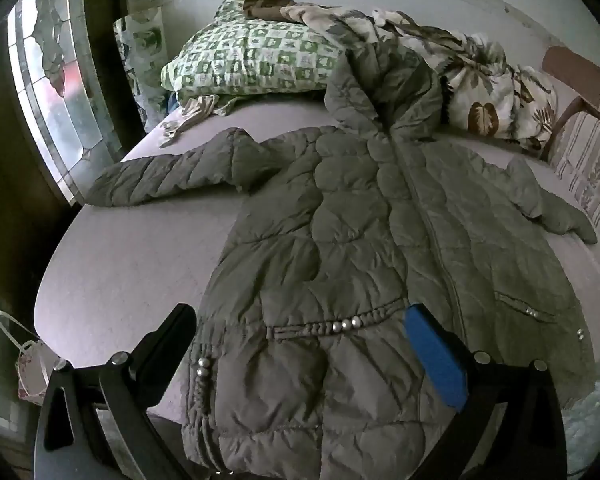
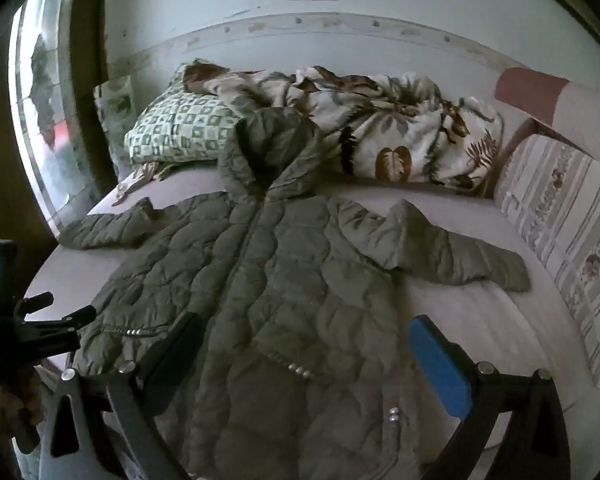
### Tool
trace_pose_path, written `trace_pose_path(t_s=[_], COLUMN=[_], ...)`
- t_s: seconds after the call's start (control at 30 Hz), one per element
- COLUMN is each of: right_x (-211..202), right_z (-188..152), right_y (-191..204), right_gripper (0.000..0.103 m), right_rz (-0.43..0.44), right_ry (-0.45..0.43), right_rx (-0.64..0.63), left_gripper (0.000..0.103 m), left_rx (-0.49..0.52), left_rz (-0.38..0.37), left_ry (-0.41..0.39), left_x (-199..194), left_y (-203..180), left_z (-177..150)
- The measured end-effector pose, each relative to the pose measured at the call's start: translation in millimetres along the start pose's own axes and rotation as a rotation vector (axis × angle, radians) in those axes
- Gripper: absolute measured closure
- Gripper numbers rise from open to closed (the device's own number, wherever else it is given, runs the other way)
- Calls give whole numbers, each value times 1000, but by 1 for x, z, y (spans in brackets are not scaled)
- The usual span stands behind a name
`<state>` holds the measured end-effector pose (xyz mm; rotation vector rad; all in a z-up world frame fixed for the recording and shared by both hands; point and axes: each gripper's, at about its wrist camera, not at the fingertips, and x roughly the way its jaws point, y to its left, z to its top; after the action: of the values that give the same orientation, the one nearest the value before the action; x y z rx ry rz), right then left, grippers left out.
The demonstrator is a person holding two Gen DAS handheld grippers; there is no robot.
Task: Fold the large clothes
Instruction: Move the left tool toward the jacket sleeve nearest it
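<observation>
Both the left tongs (image 1: pixel 300 344) and the right tongs (image 2: pixel 304 354) gape wide with nothing between their fingers, poised over the hem of the quilted olive jacket (image 1: pixel 352 248). The jacket lies front-up on the bed (image 1: pixel 132 264), sleeves spread to either side, its hood reaching the green checked pillow (image 1: pixel 252 60) and the leaf-print blanket (image 2: pixel 400 136).

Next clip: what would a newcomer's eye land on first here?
The olive quilted jacket spread front-up across the bed, both sleeves out, hood toward the pillows. Behind it, a leaf-print blanket lies bunched against the wall beside a green checked pillow. Both grippers, left gripper and right gripper, hover open over the hem.
</observation>
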<state>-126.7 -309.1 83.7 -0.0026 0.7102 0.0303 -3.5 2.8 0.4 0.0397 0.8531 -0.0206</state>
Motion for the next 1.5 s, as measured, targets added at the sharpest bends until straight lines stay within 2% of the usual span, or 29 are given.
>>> trace_pose_path(t_s=[0.33, 0.93, 1.23, 1.37, 1.5], right_x=[-7, -3, 6, 11, 17], right_z=[-3, -5, -5, -4, -4], right_y=[11, 15, 18, 20, 23], right_gripper=[0, 0, 0, 0, 0], right_rz=[0, -2, 3, 6, 7], right_ry=[5, 18, 36, 41, 45], right_rx=[-26, -32, -28, -31, -36], left_gripper=[0, 0, 0, 0, 0], left_rx=[-30, 4, -21, -49, -43], left_rz=[-21, 27, 5, -22, -4], left_ry=[-8, 0, 64, 136, 127], left_x=[-12, -7, -1, 4, 6], left_y=[7, 6, 10, 11, 14], left_z=[3, 1, 0, 1, 0])
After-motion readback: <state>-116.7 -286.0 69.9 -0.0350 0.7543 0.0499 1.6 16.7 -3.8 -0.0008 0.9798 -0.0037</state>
